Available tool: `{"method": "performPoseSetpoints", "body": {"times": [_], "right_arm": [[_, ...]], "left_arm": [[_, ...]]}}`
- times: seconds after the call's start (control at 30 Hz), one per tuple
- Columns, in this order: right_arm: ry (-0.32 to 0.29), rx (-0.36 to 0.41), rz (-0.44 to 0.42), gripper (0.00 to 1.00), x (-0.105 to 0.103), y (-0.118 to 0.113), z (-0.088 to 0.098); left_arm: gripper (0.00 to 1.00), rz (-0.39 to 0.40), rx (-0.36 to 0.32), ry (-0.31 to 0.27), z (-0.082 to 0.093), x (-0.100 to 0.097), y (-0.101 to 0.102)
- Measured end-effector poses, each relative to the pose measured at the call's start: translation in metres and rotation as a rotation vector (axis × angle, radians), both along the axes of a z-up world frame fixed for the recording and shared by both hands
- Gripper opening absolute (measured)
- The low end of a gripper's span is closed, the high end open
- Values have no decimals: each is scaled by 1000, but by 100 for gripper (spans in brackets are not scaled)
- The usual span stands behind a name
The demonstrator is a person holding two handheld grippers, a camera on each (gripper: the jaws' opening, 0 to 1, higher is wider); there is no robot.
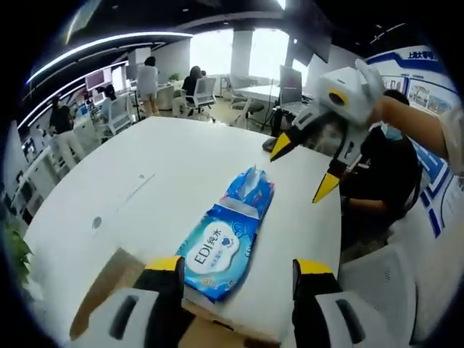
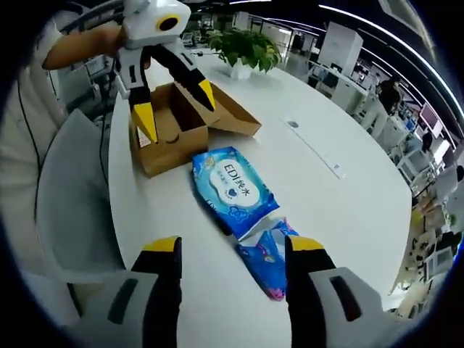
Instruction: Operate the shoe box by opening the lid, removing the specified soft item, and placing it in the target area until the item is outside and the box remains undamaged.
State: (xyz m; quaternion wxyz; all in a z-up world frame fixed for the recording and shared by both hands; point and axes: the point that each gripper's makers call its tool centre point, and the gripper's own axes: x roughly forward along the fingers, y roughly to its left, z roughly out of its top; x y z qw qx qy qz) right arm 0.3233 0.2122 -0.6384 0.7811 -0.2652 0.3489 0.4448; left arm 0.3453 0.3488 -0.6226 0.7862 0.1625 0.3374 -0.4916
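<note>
- Left gripper view, 9 o'clock: people sit and stand among office desks and chairs (image 1: 203,93) far behind the long white bench (image 1: 138,181).
- Left gripper view, 7 o'clock: a flat brown cardboard piece of the shoe box (image 1: 109,279) lies at the near bench edge, just beside the left tongs (image 1: 238,270), whose yellow-tipped black jaws stand apart, released, holding nothing.
- Left gripper view, centre: the soft blue plastic pack of wet wipes (image 1: 226,239) lies flat on the bench, outside the box, its near end reaching between the left jaws; whether it touches them cannot be told.
- Left gripper view, 2 o'clock: the right tongs (image 1: 304,168), white-bodied with yellow tips, hang over the bench's far edge in a person's hand, jaws spread, empty.
- Right gripper view, 11 o'clock: the left tongs (image 2: 175,107) hover above the open brown cardboard shoe box (image 2: 170,134), jaws wide, one tip over each side of it; the lid (image 2: 225,112) lies folded back.
- Right gripper view, centre: the wet-wipes pack (image 2: 239,210) rests on the bench (image 2: 341,210) just beside the box, its torn, crumpled end toward the right tongs (image 2: 233,254), whose jaws are released.
- Right gripper view, 12 o'clock: a green potted plant (image 2: 243,49) stands at the bench's far end.
</note>
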Motion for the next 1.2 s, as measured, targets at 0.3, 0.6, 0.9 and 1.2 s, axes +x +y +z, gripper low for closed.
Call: {"method": "performPoseSetpoints", "body": {"times": [0.3,0.6,0.9,1.2], "right_arm": [[28,20,92,61,-11,39,-5],[54,41,198,60,-20,89,-9],[56,68,278,57,-18,134,-8],[64,78,353,53,-22,172,-15]], "left_arm": [[63,92,13,-33,5,-7,63],[64,233,2,-35,5,-18,131],[65,327,-25,-38,0,-30,180],[58,439,58,-23,-20,-44,237]]}}
